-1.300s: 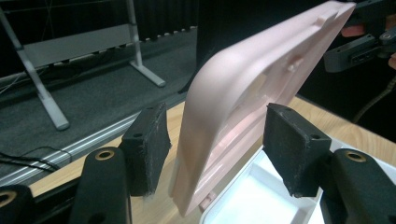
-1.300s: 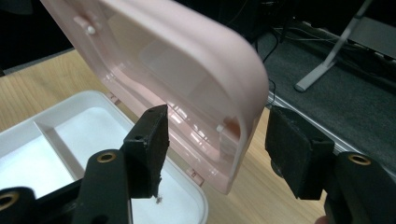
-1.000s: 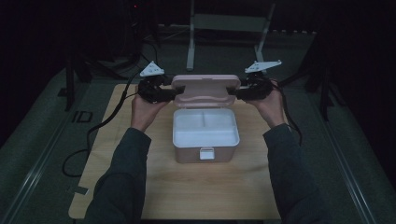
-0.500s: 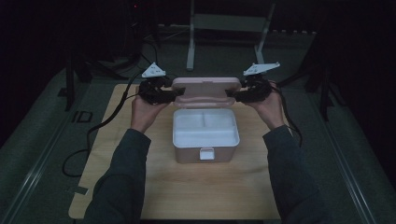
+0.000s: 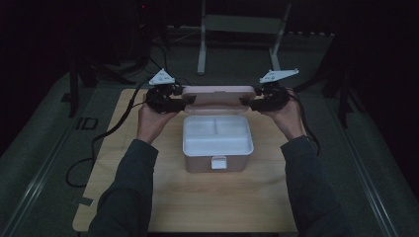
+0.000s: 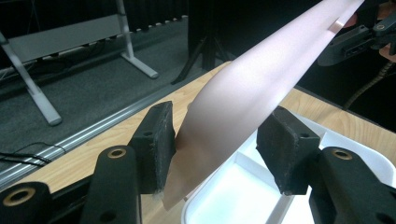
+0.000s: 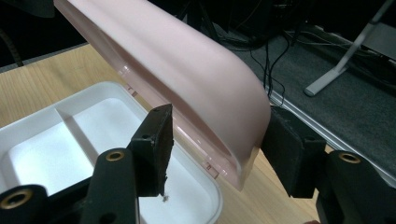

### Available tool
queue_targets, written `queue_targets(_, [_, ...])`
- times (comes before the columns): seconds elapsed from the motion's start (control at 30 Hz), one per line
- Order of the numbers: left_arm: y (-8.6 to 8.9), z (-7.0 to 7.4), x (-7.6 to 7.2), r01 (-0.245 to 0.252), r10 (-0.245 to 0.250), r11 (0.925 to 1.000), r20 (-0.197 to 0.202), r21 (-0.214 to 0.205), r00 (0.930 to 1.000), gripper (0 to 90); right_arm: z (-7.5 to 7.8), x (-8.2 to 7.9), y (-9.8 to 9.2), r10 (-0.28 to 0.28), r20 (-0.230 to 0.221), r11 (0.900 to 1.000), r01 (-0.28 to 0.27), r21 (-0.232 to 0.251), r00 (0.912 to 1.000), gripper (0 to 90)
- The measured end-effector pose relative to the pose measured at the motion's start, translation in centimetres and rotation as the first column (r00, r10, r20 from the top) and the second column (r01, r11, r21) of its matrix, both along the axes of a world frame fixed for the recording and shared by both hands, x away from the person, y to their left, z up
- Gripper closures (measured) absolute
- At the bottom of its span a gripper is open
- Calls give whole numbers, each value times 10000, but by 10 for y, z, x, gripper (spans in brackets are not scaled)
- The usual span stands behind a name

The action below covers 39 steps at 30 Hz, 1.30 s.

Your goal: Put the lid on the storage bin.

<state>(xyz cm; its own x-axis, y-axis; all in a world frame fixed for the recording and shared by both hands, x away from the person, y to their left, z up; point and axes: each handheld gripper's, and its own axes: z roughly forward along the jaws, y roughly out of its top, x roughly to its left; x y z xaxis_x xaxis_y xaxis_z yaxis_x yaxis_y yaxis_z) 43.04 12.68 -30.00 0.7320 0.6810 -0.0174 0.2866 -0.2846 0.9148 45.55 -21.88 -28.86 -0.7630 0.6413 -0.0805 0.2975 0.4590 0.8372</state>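
Pink plastic lid (image 5: 218, 92), just the one, held up at the far edge of one pink box (image 5: 216, 162) that sits mid-bench on the wooden bench (image 5: 197, 207). One white tray (image 5: 216, 134) fills the box, and I count three compartments in it, two at the far side and a long one nearer the person. One latch (image 5: 218, 162) shows on the near wall of the box.

Two grippers in play. At the left end of the lid, the left hand-held gripper (image 5: 184, 101) has its jaws just closing and now clamped on the lid's end; in the left gripper view both pads (image 6: 158, 140) press the pink edge. At the right end, the right hand-held gripper (image 5: 247, 103) is clenched on the lid's corner as well, with the pads (image 7: 154, 144) on either side in the right gripper view.

Both forearms reach forward from the near side, spread apart, hands level with each other, each gripper pointing inward toward the lid. One cable (image 5: 106, 136) trails off to the left across the bench.
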Motion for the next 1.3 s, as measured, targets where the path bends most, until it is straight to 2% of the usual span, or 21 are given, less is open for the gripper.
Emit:
queue_targets(0.2, [1, 0, -3, 72, -72, 10000, -42, -16, 10000, 466, 0, -3, -1, 81, 43, 10000, -81, -10, 10000, 441])
queue_targets(0.6, [5, 0, -10, 96, -97, 9998, -19, -196, 10000, 470, -6, -3, -14, -92, -122, 9997, 95, 242, 9999, 441])
queue_targets(0.83, [8, -2, -14, 177, -177, 9997, -21, -145, 9998, 467, -6, -5, -18, 71, -223, 9990, -61, 449, 9997, 451])
queue_targets(1.3, [8, -5, -22, 251, -251, 9997, 19, 10, 9997, 465, -12, -11, -12, 377, -206, 9990, -372, 257, 9991, 452])
